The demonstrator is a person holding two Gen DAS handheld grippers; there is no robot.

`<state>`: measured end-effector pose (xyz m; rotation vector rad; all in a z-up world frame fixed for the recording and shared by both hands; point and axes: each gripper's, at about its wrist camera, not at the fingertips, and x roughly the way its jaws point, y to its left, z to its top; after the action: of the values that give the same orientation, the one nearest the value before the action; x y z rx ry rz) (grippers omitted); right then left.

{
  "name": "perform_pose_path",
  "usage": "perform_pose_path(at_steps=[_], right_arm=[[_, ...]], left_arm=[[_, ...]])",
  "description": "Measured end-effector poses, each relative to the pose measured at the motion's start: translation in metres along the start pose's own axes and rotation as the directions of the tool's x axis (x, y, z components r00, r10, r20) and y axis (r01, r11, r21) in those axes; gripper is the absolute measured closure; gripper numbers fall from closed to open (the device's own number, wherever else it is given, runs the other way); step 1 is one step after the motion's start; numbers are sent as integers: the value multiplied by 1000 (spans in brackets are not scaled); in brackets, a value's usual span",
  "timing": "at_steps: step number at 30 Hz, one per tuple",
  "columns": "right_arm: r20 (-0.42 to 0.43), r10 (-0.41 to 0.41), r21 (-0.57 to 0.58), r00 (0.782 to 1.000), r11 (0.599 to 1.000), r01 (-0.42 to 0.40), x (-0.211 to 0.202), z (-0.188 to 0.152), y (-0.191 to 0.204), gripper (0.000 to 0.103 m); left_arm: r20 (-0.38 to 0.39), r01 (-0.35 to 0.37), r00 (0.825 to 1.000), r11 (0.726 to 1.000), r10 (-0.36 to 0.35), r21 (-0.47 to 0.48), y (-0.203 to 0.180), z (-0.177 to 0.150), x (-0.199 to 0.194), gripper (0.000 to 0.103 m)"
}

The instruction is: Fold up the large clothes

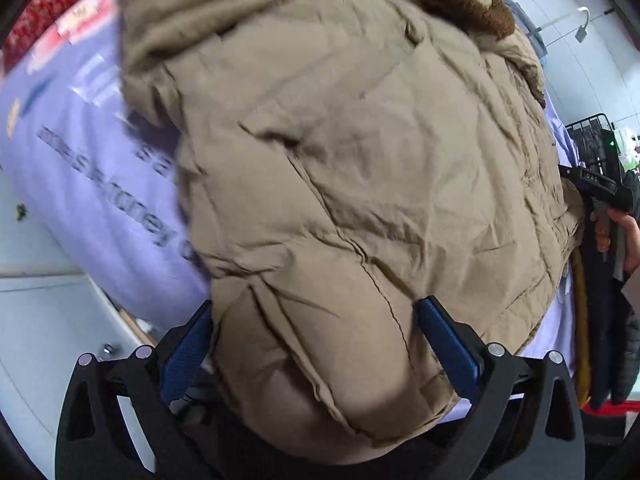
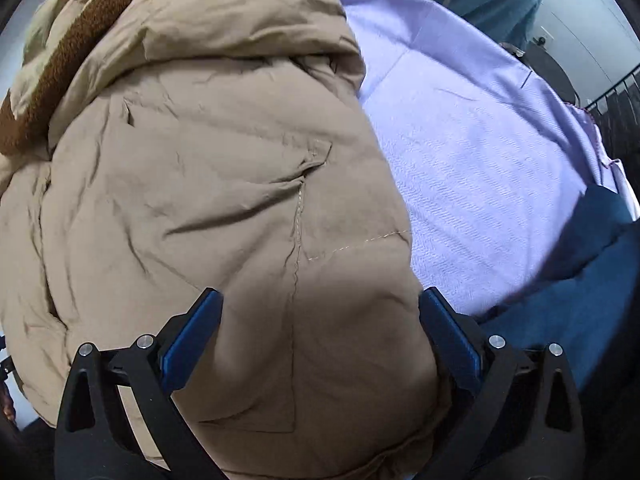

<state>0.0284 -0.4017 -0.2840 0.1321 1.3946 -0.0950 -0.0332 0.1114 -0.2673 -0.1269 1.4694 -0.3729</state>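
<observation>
The tan padded coat (image 1: 360, 184), lying bunched on the lavender sheet (image 2: 480, 152), is being straddled by both grippers' wide-spread jaws, and deep, even bites are being called for.

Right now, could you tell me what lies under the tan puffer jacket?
A lavender cloth spreads out from beneath the tan puffer jacket; printed lettering shows on it in the left view. Whatever lies directly under the jacket is covered.

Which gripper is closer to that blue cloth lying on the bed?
Right. The blue cloth lies just beside the right gripper, whose fingers straddle the tan jacket. The left gripper straddles the jacket's other side, with no blue cloth in its view.
</observation>
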Motion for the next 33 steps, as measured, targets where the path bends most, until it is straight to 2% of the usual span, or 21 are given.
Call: perform_pose_path(at_steps=[2, 4, 6, 8, 9, 11, 12, 14, 15, 17, 19, 22, 24, 26, 28, 29, 30, 32, 33], right_arm=[[-25, 27, -11, 999, 1000, -27, 3, 0, 2, 5], [-61, 65, -30, 996, 997, -67, 7, 0, 6, 9], [-84, 132, -15, 988, 991, -134, 7, 0, 7, 29], [-90, 187, 10, 978, 982, -186, 5, -1, 8, 47], [-87, 200, 13, 976, 980, -200, 1, -2, 9, 57], [-71, 233, 8, 970, 972, -233, -9, -7, 14, 70], [-59, 254, 21, 965, 967, -253, -15, -10, 16, 76], [-40, 297, 41, 954, 954, -296, -26, -17, 20, 80], [-33, 322, 50, 946, 946, -321, -32, -22, 21, 82], [-23, 360, 74, 933, 931, -357, -44, -29, 21, 83], [-14, 418, 92, 908, 905, -415, -60, -40, 23, 84], [-34, 476, 73, 879, 878, -473, -79, -50, 31, 85], [-67, 481, 58, 874, 876, -478, -79, -64, 39, 85], [-98, 414, -2, 905, 909, -416, -72, -79, 52, 82], [-88, 325, -50, 942, 943, -330, -67, -88, 57, 70], [-71, 282, -57, 957, 956, -286, -63, -90, 55, 61], [-56, 252, -51, 966, 966, -255, -61, -91, 52, 47], [-27, 221, 5, 975, 975, -221, -61, -96, 38, 37], [-17, 214, 26, 977, 977, -214, -61, -97, 32, 34]], left_arm=[[-11, -1, 1000, 1000, 1, 18, -3, 3, 7, 5], [-30, 10, 1000, 999, -9, 39, -9, 8, 10, 6], [-50, 24, 998, 998, -22, 50, -16, 13, 12, 10], [-65, 30, 998, 997, -25, 66, -23, 16, 11, 28], [-71, 32, 997, 997, -26, 76, -28, 19, 10, 32], [-78, 41, 996, 992, -32, 120, -36, 20, 2, 52], [-70, 37, 997, 989, -27, 140, -39, 19, -3, 58], [-62, 40, 998, 985, -30, 171, -41, 19, -12, 72], [-57, 42, 998, 981, -32, 190, -41, 19, -18, 75], [-46, 56, 998, 973, -47, 224, -37, 20, -34, 81], [-30, 70, 997, 968, -65, 241, -27, 22, -54, 83], [-15, 17, 1000, 971, -14, 237, -3, 29, -74, 83], [-28, -34, 999, 974, 42, 224, 15, 31, -71, 83], [-42, -52, 997, 976, 62, 210, 23, 32, -64, 83], [-44, -49, 997, 983, 57, 180, 27, 31, -57, 81], [-38, -54, 997, 983, 62, 178, 24, 31, -55, 78], [-30, -64, 997, 982, 71, 177, 22, 30, -53, 74], [1, -79, 997, 982, 80, 171, 18, 27, -50, 50], [15, -86, 996, 982, 85, 167, 15, 25, -50, 43]])
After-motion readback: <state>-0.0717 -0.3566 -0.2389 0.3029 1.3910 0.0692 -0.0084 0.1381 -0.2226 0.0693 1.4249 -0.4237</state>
